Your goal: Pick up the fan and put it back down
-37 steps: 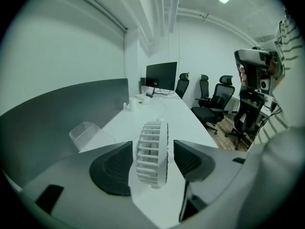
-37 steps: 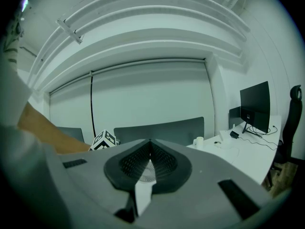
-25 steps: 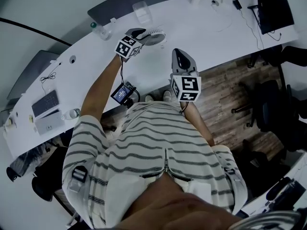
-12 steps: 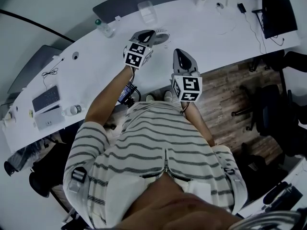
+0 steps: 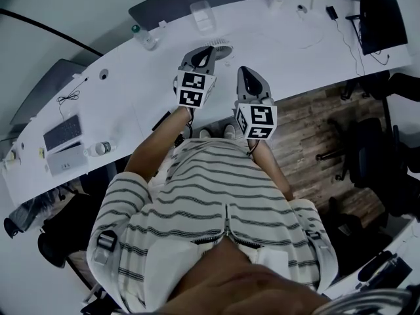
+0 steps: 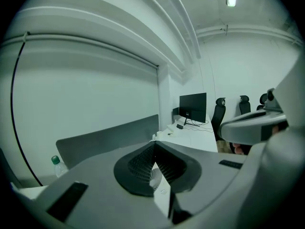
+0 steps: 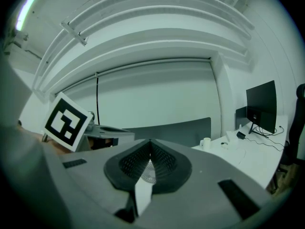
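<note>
The small white round fan [image 5: 220, 46] stands on the white desk [image 5: 282, 44], just beyond the tip of my left gripper [image 5: 207, 50]. That gripper's jaws have just been closing and now meet with nothing between them. In the left gripper view [image 6: 155, 144] the fan's grille [image 6: 153, 178] shows through the slit below the tips, some way ahead. My right gripper [image 5: 243, 71] hovers beside it to the right, shut and empty. In the right gripper view [image 7: 150, 141] the fan [image 7: 149, 172] again shows through the slit, and the left gripper's marker cube [image 7: 66, 120] sits at the left.
A clear cup [image 5: 202, 15] and a green-capped bottle [image 5: 143, 38] stand behind the fan by the grey partition [image 5: 164, 5]. A monitor [image 5: 377, 12] and cables lie far right. A keyboard [image 5: 63, 133] and a lying bottle [image 5: 100, 149] are at left. Office chairs [image 5: 374, 149] stand on the floor.
My left gripper has lifted away from the fan's left side and come nearer the right gripper, its jaws now shut. The fan stays on the desk. The right gripper has kept still.
</note>
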{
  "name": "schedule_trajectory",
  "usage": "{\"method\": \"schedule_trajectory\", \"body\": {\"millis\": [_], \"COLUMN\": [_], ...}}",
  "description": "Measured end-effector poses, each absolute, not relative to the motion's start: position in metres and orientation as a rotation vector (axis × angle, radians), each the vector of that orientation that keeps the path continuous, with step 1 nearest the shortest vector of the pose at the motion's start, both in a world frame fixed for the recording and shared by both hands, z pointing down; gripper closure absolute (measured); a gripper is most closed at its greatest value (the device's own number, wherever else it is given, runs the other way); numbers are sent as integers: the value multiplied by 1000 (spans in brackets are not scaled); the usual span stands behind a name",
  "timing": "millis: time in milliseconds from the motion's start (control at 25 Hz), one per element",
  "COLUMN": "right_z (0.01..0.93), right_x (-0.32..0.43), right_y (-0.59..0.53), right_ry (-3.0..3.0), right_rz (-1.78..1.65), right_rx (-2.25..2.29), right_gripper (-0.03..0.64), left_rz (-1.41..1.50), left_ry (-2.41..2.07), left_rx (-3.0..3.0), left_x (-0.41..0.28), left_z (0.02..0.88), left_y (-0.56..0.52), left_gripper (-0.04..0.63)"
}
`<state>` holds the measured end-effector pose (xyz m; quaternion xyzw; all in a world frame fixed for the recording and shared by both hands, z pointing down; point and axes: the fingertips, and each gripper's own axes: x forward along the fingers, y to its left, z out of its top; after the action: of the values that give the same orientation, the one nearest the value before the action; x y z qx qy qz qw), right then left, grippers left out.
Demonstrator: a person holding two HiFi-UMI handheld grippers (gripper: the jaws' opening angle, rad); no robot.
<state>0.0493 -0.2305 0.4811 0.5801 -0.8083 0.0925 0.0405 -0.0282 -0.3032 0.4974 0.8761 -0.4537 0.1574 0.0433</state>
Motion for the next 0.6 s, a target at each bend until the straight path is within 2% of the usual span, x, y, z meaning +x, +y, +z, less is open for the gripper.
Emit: {"method": "schedule_trajectory", "body": {"millis": [600], "right_z": [483], "right_x": [44], "right_y": [-238], "right_ry": [-2494], "right_rz": [297], "right_rx": [1752], "right_gripper": [604], "left_rz": [340], "left_ry": [-1559], "left_rx": [2613], "left_x": [-33], "left_z": [465], "left_y": [-264], "left_gripper": [587]}}
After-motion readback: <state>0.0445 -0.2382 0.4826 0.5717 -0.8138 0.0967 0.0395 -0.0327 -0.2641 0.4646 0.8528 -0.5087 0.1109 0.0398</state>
